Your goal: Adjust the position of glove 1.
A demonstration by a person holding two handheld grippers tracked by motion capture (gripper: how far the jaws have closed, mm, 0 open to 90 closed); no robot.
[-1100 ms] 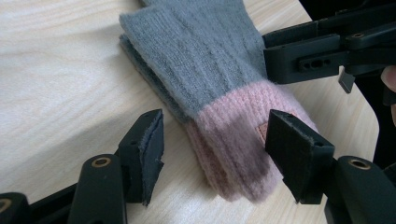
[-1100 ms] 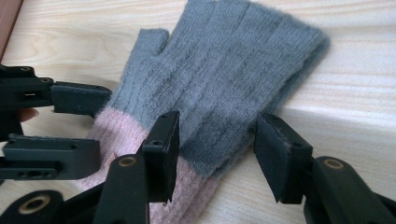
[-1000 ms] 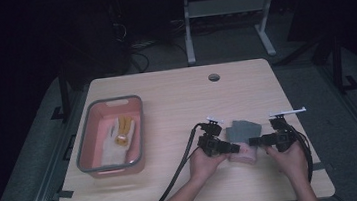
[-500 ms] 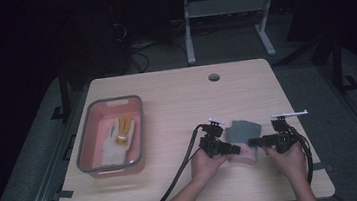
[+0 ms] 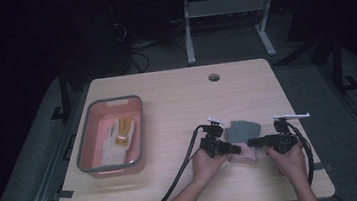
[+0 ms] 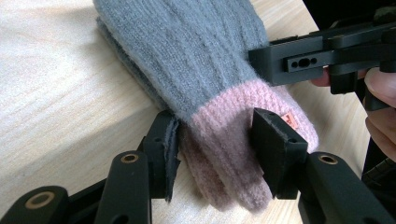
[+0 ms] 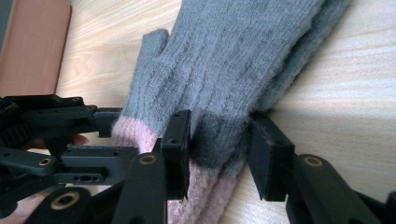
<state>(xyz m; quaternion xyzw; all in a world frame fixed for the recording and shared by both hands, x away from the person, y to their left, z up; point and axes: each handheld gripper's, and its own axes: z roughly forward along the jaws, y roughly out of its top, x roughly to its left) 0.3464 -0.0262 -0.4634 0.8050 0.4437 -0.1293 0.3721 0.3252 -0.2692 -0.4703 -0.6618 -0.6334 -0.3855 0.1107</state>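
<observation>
Gloves point(image 5: 243, 133), grey with pink cuffs, lie stacked on the table point(image 5: 176, 100) well right of the pink basin point(image 5: 88, 160), between both grippers. Left gripper point(image 6: 212, 144) has just been closing and pinches the pink cuff. Right gripper point(image 7: 219, 144), also just closing, pinches the gloves' grey knit beside that cuff.

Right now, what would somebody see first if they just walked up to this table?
First, the two hands at the near right of the table, each holding a black gripper: the left gripper and right gripper meet on a grey glove with a pink cuff. Their jaws have just been closing, with the cuff between them. Next, the pink tub at the left, with a white and yellow glove inside.
</observation>
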